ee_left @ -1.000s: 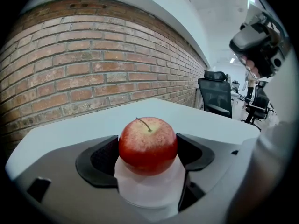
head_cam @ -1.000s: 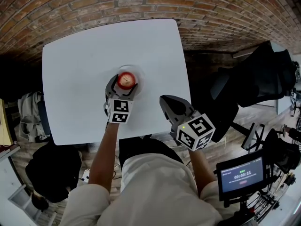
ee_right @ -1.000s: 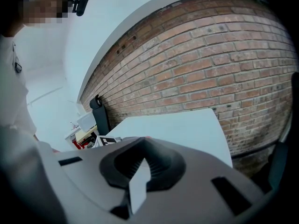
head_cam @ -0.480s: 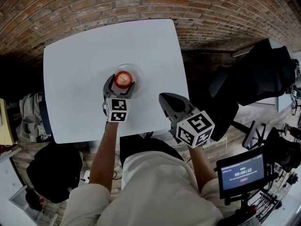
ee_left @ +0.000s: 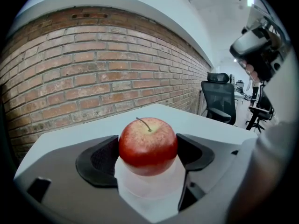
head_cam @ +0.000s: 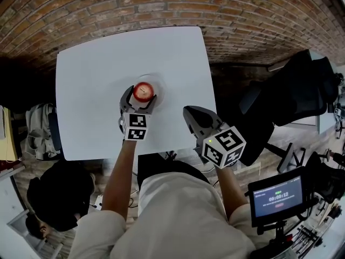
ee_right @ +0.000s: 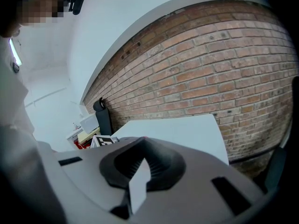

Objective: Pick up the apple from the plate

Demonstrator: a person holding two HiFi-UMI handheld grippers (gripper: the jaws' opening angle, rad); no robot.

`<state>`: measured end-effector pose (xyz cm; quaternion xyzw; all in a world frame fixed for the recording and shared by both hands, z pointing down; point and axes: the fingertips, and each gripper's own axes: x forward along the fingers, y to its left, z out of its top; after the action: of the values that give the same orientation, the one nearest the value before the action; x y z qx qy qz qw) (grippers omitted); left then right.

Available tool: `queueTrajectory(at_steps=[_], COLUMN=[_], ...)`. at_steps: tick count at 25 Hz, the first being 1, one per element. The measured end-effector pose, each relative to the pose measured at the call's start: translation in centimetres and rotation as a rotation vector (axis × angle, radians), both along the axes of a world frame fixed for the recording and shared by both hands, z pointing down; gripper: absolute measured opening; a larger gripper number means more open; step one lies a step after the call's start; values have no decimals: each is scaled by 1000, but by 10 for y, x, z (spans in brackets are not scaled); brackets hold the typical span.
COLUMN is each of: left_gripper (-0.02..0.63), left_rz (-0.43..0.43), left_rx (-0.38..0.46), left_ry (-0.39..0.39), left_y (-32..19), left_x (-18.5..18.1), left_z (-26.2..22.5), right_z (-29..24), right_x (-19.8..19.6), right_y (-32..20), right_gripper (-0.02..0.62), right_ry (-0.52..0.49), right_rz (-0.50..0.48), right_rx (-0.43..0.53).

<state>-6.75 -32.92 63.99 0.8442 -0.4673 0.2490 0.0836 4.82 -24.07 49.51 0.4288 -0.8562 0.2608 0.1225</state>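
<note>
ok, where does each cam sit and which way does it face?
Head view: on the person's head, facing steeply down at the table; shows both forearms, left gripper, right gripper.
Left gripper view: on the left gripper, facing the brick wall; its jaws clamp the apple.
Right gripper view: on the right gripper, facing brick wall and table; jaws shut, empty.
Shared: head and left gripper views both show the apple.

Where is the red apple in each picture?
Head view: the apple is mid-picture, over the white table, between the left gripper's jaws.
Left gripper view: centre, pinched between the jaws.
Right gripper view: not in it.
Shared landmark: the brick wall behind the table.
</note>
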Motion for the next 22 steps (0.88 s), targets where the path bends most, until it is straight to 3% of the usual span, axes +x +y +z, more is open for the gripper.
queueTrajectory(at_steps=[22], left_gripper=[382], left_rz=[-34], left_rx=[65], left_ry=[15], left_y=[21], left_x=[-17], left_z=[-67], right_z=[-41], right_x=[-2], right_y=[-1], right_gripper=[2], right_ry=[14], right_rz=[-5], right_rx=[98])
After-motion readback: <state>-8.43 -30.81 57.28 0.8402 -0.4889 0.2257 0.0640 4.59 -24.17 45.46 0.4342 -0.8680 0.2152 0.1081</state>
